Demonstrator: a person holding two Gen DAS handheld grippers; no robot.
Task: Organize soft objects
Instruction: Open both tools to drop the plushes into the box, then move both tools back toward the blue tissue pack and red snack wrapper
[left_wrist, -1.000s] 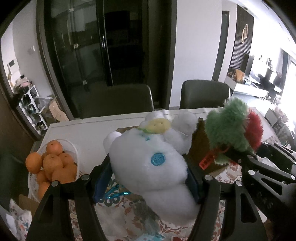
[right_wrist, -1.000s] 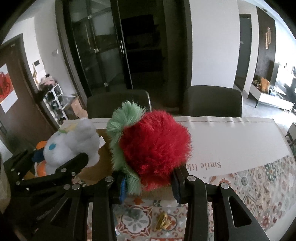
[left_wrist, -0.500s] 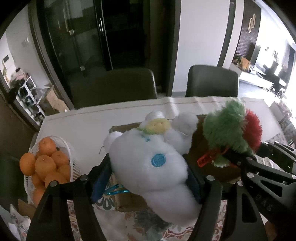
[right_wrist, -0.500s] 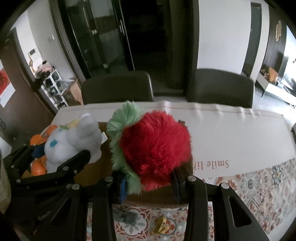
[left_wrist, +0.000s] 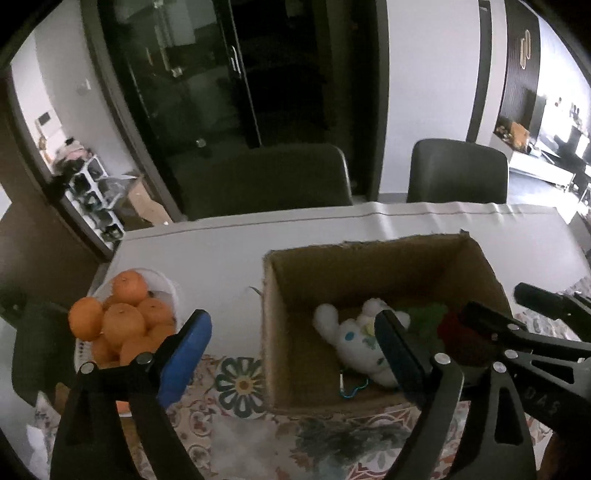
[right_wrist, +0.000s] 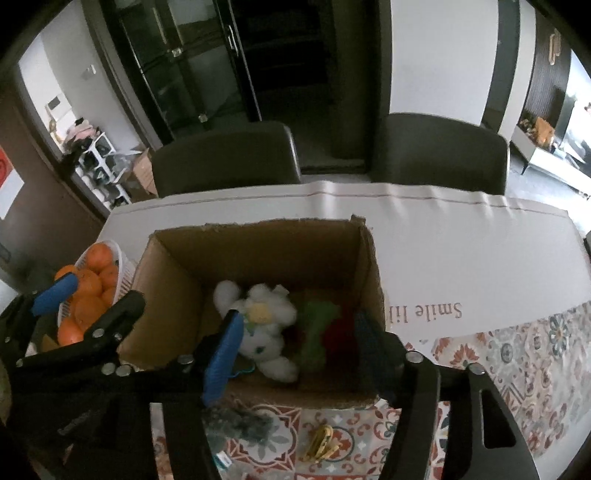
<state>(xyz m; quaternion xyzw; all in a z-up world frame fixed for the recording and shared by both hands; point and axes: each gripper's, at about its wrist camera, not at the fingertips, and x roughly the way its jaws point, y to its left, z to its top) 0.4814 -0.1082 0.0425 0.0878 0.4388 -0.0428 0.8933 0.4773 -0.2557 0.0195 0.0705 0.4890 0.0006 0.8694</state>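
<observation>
An open cardboard box (right_wrist: 258, 254) sits on a worktop (right_wrist: 461, 258) covered with white paper and a patterned floral cloth. Inside lie a fluffy white plush toy (right_wrist: 264, 332) and, touching it, a shaggy green and red plush toy (right_wrist: 325, 332), its outline dim in shadow. Left of the box stands a white basket (left_wrist: 166, 286) heaped with oranges (left_wrist: 123, 325). The left hand-held gripper (left_wrist: 293, 345) and the right hand-held gripper (right_wrist: 299, 341) both hang over the box's near edge, blue-padded fingers spread apart, empty. A small yellow clip, possibly, lies on the cloth. Two dark chairs (right_wrist: 439, 151) stand behind.
</observation>
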